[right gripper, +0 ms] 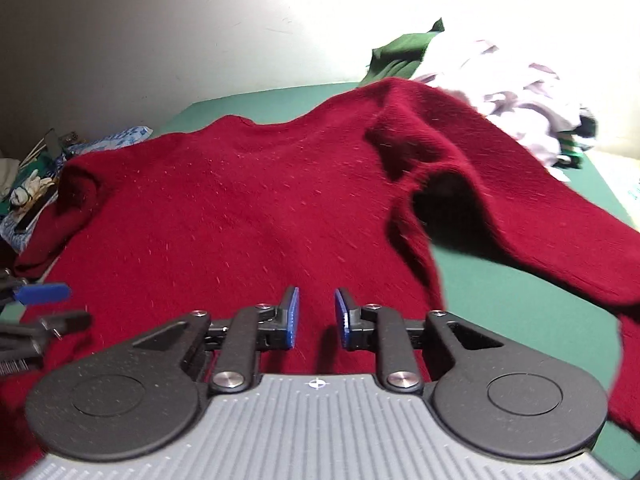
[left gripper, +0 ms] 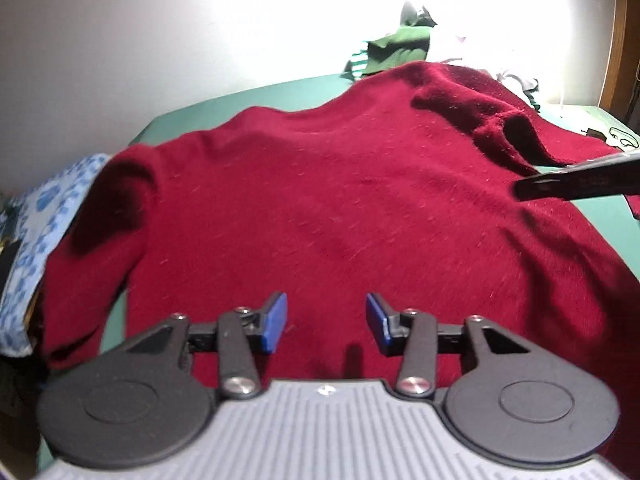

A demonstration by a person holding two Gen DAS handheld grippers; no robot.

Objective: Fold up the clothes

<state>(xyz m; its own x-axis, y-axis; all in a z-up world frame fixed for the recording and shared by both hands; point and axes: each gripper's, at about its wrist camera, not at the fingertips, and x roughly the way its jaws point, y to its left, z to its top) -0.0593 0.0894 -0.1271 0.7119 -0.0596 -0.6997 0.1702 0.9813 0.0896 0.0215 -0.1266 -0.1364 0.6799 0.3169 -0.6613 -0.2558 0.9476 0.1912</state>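
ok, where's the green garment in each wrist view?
Left wrist: green garment, top, right of centre, behind the red sweater.
Right wrist: green garment, top, right of centre, left of the white clothes pile.
Shared landmark: the sweater's raised far edge, just in front of the green garment in both.

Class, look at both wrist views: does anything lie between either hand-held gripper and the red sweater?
Nothing visible does. The left hand-held gripper and right hand-held gripper hover open directly over the red sweater, with no object between.
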